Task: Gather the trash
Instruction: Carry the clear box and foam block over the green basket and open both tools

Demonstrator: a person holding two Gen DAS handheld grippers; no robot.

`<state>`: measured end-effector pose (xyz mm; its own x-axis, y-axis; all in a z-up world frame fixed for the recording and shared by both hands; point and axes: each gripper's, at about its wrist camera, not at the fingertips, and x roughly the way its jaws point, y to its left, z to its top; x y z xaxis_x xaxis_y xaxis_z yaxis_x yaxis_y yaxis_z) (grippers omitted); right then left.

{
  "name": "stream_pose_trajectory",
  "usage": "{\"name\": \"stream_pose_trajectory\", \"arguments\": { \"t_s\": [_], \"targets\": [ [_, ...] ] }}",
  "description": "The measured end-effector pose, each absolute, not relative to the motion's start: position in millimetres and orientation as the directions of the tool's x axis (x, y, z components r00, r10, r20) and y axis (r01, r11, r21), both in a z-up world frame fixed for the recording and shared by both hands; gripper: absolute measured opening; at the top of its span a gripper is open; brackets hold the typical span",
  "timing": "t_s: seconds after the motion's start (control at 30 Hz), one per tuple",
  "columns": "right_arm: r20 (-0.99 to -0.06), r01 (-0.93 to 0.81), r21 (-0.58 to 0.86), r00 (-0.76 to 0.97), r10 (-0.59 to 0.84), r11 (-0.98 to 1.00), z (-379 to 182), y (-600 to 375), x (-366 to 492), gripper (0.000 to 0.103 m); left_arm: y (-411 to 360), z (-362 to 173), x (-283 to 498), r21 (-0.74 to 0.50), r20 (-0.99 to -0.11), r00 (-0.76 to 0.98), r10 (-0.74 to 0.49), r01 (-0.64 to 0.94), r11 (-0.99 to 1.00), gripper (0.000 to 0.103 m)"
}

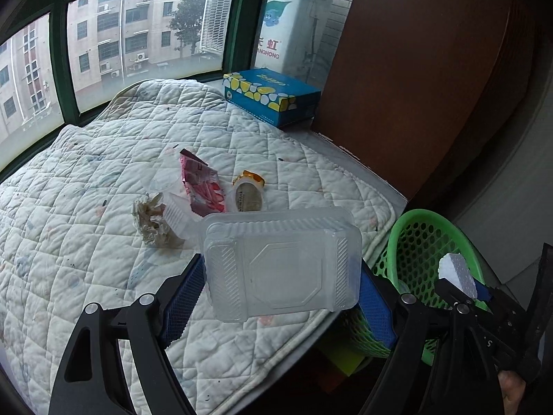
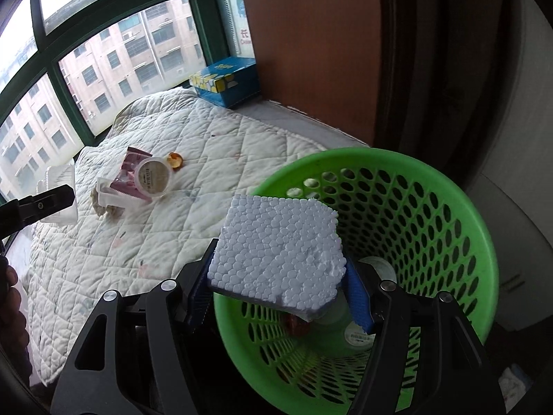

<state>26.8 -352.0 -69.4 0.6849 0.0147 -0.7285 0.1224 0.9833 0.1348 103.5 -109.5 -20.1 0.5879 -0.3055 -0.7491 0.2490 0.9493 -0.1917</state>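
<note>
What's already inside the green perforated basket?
Inside the green perforated basket: a pale labelled container and something red at the bottom. The white foam block covers the rest.

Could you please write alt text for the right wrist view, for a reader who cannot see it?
The right gripper holds a white foam block over the rim of a green perforated basket. To the left, a quilted pad carries a round lidded cup and a wrapper, below a window.
</note>
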Motion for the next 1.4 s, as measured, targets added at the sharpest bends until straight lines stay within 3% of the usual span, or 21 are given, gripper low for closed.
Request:
{"name": "stream_pose_trajectory", "arguments": {
  "t_s": [0.23,0.37,1.4],
  "targets": [
    [-0.725,0.189,0.14,0.688,-0.029,0.972,-68.8,-382.2,11.3,0.066,-143.6,-12.7,99.7,-0.175,-0.743,0.579,-0.337,0.318,0.932,0.08],
    [-0.719,0.219,0.157,0.694,-0.04,0.963,-67.7,-397.1,2.1,0.072,-160.1,-11.4,97.6,-0.164,-0.744,0.57,-0.349,0.35,0.922,0.08],
    [-0.666,0.365,0.2,0.731,-0.148,0.909,-51.2,-457.3,-47.6,0.075,-279.7,-45.8,70.1,-0.147,-0.8,0.406,-0.443,0.582,0.799,0.081]
  ]
}}
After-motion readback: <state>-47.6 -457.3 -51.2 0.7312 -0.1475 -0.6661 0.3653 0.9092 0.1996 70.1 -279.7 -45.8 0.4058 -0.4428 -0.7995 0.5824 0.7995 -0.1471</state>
